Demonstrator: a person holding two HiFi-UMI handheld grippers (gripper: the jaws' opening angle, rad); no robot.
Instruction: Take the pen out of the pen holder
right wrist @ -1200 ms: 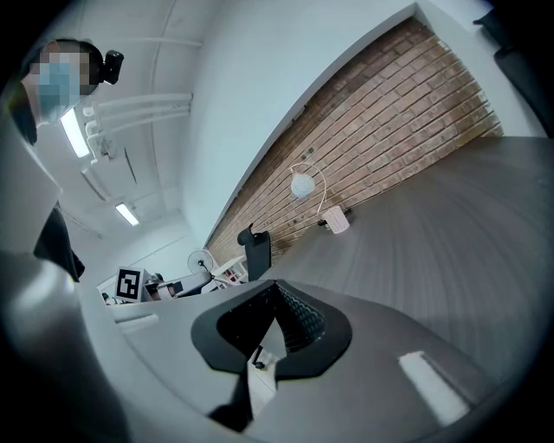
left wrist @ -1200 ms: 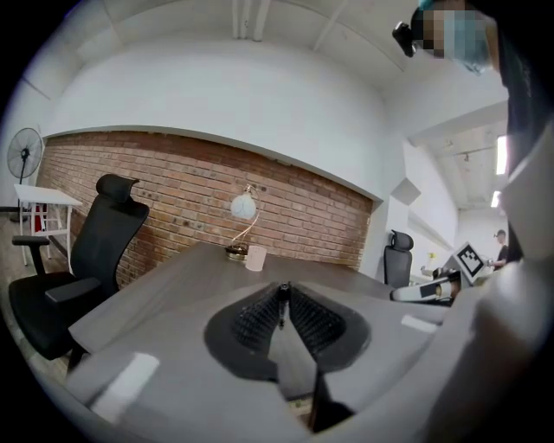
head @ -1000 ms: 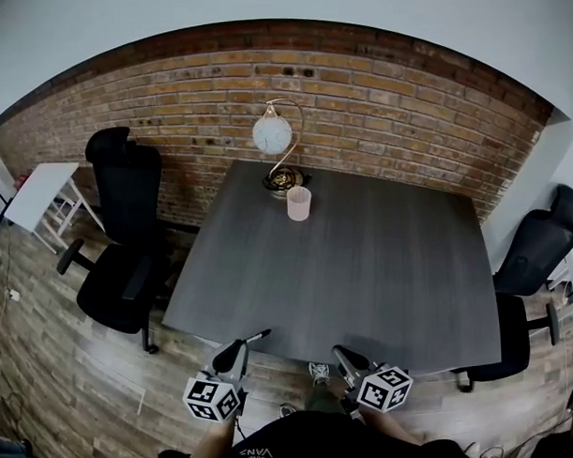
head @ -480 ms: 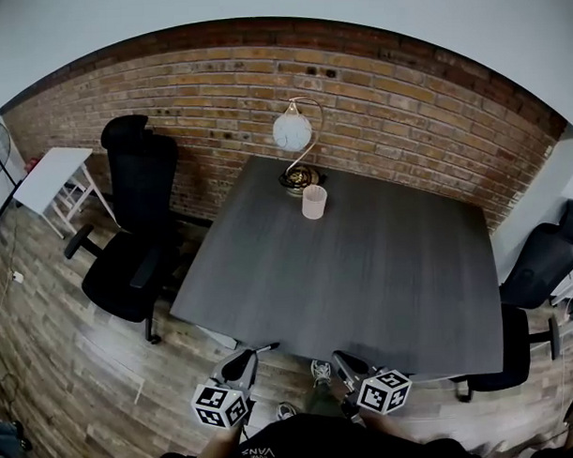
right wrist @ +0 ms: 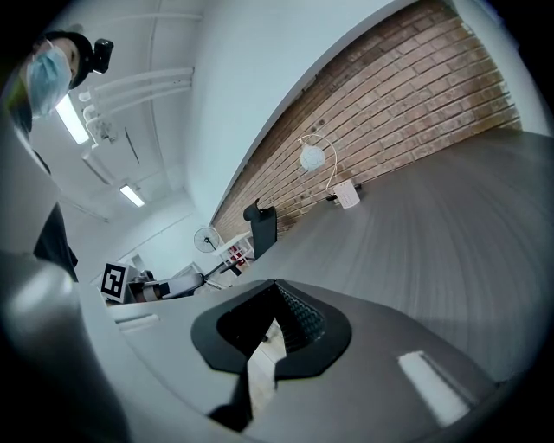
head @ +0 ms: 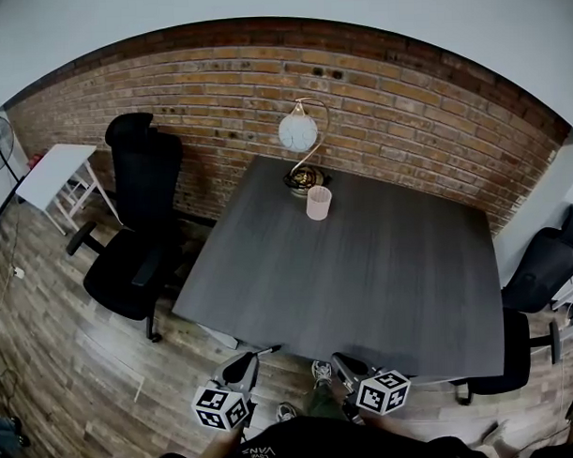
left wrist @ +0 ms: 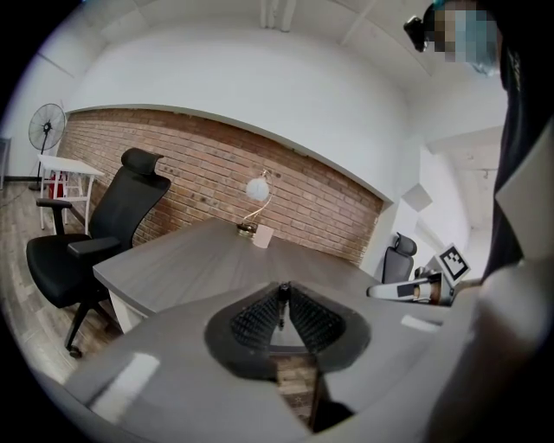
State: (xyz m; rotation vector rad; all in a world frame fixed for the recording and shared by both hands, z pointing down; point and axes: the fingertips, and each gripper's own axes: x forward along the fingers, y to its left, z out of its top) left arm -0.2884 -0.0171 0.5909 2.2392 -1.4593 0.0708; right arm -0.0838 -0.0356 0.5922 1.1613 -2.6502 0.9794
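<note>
The pen holder, a pale pink cup, stands upright at the table's far edge, just in front of the lamp; it also shows small in both gripper views. No pen shows sticking out of it. My left gripper hangs off the table's near edge, shut on a thin dark pen, which sits upright between the ribbed pads. My right gripper is beside it, just below the near edge, its jaws meeting at the tip with nothing between them.
The dark grey table carries only a globe lamp and the cup. A black office chair stands at its left and another at its right. A brick wall runs behind; a white side table is far left.
Both grippers have sunk a little and drawn back toward the body since a second ago. The head view has shifted, so the table sits further right in the picture. Both grips are unchanged.
</note>
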